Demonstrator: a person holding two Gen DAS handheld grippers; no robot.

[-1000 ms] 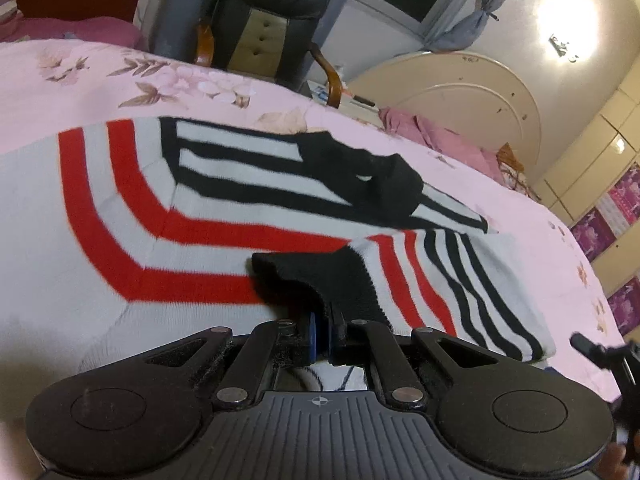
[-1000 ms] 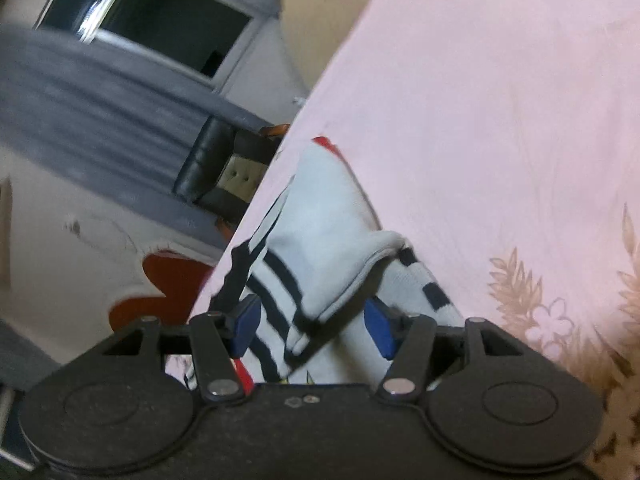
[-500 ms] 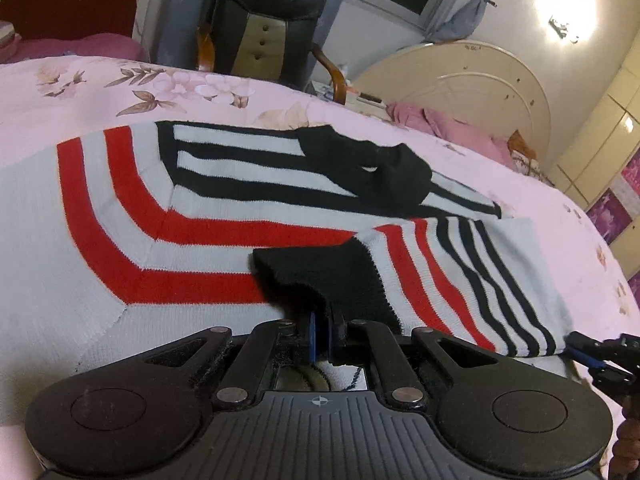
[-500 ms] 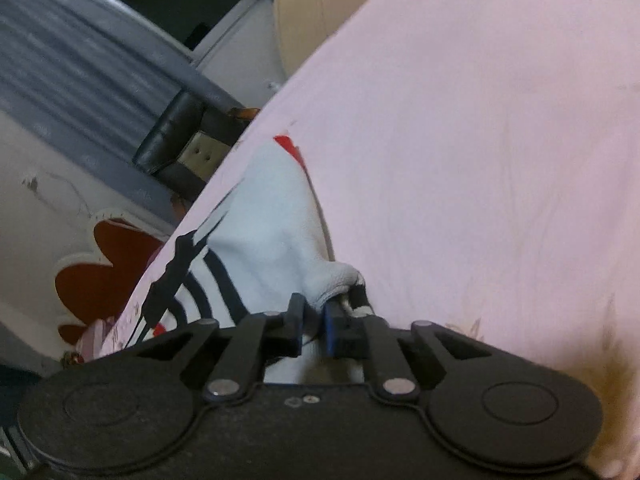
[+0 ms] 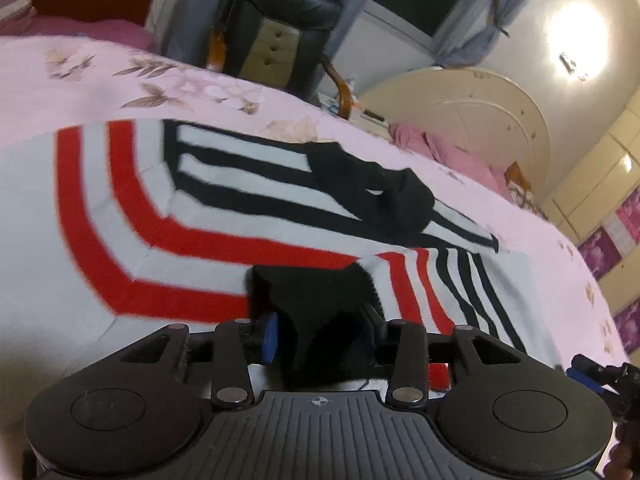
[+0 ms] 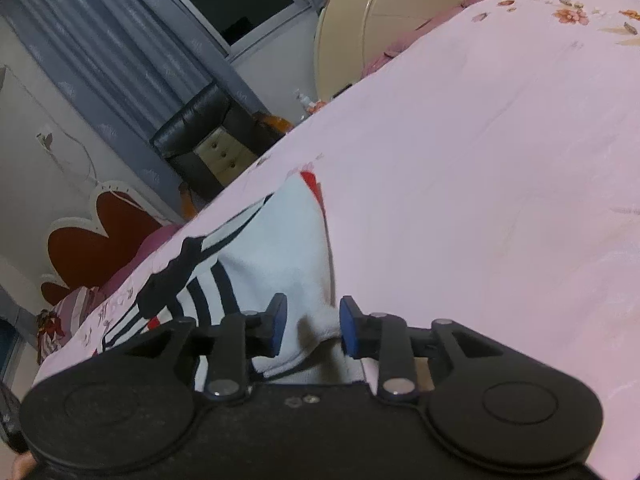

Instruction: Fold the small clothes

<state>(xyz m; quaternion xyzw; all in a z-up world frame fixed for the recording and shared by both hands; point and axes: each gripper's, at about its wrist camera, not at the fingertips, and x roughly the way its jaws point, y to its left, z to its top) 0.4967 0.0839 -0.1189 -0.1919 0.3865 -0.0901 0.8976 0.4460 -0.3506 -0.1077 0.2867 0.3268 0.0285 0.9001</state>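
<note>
A small knit sweater (image 5: pixel 208 216), white with red and black stripes, lies spread on the pink bedsheet (image 5: pixel 72 80). One sleeve is folded across its body, and the black cuff (image 5: pixel 320 304) of that sleeve lies between the fingers of my left gripper (image 5: pixel 322 338), which is open. In the right wrist view the sweater's white edge (image 6: pixel 280 260) lies between the fingers of my right gripper (image 6: pixel 308 330), which is open too. The right gripper (image 5: pixel 588 372) also shows at the lower right edge of the left wrist view.
A black leather armchair (image 5: pixel 280 32) stands beyond the far edge of the bed. A cream curved headboard (image 5: pixel 460 112) with pink bedding (image 5: pixel 440 148) is at the back right. The pink floral sheet (image 6: pixel 500 160) stretches to the right of the sweater.
Both grippers have opened. The left let go of the black cuff and the right let go of the sweater's white edge; the cloth now rests on the bed between the fingers.
</note>
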